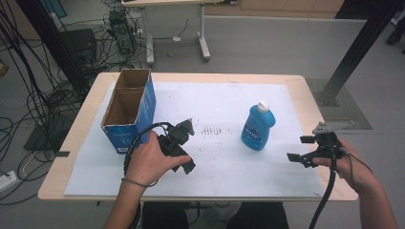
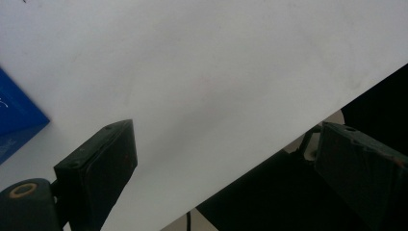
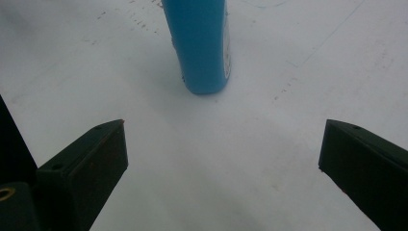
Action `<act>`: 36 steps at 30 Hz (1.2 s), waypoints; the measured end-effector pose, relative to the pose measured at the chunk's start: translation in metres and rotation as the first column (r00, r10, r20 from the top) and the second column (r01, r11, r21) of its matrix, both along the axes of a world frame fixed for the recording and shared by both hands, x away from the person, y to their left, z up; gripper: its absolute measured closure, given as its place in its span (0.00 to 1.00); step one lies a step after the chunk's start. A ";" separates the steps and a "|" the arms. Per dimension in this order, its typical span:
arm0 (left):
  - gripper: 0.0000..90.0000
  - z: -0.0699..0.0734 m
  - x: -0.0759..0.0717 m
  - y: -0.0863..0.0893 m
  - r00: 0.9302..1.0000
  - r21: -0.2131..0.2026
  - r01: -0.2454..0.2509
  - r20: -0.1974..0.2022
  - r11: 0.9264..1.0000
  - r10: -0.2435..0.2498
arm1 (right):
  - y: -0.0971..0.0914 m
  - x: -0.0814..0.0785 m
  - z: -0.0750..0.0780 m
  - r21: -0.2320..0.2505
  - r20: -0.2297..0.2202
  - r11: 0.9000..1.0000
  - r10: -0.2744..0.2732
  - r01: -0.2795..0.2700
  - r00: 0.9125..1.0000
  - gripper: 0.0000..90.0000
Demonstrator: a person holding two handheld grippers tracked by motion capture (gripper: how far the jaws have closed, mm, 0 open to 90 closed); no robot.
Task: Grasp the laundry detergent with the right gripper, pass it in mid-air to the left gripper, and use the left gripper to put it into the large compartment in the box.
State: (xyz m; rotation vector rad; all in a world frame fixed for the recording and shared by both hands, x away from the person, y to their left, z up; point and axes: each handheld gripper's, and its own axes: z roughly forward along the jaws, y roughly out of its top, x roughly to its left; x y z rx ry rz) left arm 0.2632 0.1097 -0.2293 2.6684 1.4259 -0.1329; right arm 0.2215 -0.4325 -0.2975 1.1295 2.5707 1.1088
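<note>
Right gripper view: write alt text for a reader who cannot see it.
An upright blue plastic bottle stands on a white table cover, straight ahead of the open right gripper. The gripper's two black fingers rise from the bottom corners, spread wide with nothing between them, well short of the bottle.

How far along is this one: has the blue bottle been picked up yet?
Nothing looks done yet: the blue bottle stands upright on the white sheet, untouched. In hand: the right gripper, open, faces the bottle from a short way off. The left gripper, open, holds nothing beside the cardboard box. Grasping and moving the bottle remain.
</note>
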 end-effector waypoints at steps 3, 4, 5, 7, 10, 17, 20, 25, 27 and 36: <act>0.09 0.000 0.000 0.000 1.000 0.002 0.001 -0.001 1.000 -0.001 | -0.002 -0.002 -0.002 0.015 0.010 1.000 0.007 -0.007 1.000 0.04; 0.09 0.000 0.000 0.000 1.000 0.004 0.002 0.000 1.000 -0.002 | -0.002 -0.003 -0.003 0.019 0.015 1.000 0.002 -0.002 1.000 0.04; 0.09 0.000 0.000 0.001 1.000 0.001 -0.001 0.000 1.000 0.001 | -0.002 -0.003 -0.003 0.021 0.017 1.000 -0.001 0.000 1.000 0.04; 0.09 0.000 0.000 0.000 1.000 0.003 0.002 -0.002 1.000 -0.002 | -0.002 -0.005 -0.004 0.026 0.019 1.000 -0.004 0.004 1.000 0.04; 0.09 0.000 0.000 0.000 1.000 0.004 0.000 -0.004 1.000 0.000 | -0.002 -0.005 -0.006 0.032 0.016 0.999 -0.004 0.003 1.000 0.04; 0.09 0.000 -0.001 0.000 1.000 0.004 -0.002 -0.005 1.000 0.002 | 0.000 -0.008 -0.008 0.034 0.017 0.999 -0.010 0.009 1.000 0.03; 0.09 0.000 -0.001 -0.001 1.000 0.006 0.002 -0.006 1.000 -0.002 | 0.000 -0.009 -0.010 0.044 0.019 0.999 -0.017 0.016 1.000 0.03; 0.09 0.001 -0.001 0.000 1.000 0.006 0.000 -0.003 1.000 0.000 | 0.001 -0.009 -0.012 0.054 0.009 0.998 -0.012 0.011 1.000 0.03; 0.09 0.001 -0.001 0.000 1.000 0.005 0.000 -0.002 1.000 0.001 | 0.001 -0.007 -0.013 0.057 -0.002 0.998 -0.010 0.010 1.000 0.04; 0.09 0.001 -0.002 0.001 1.000 0.004 -0.006 -0.002 1.000 0.006 | 0.003 -0.010 -0.018 0.060 0.006 0.998 -0.004 0.004 1.000 0.04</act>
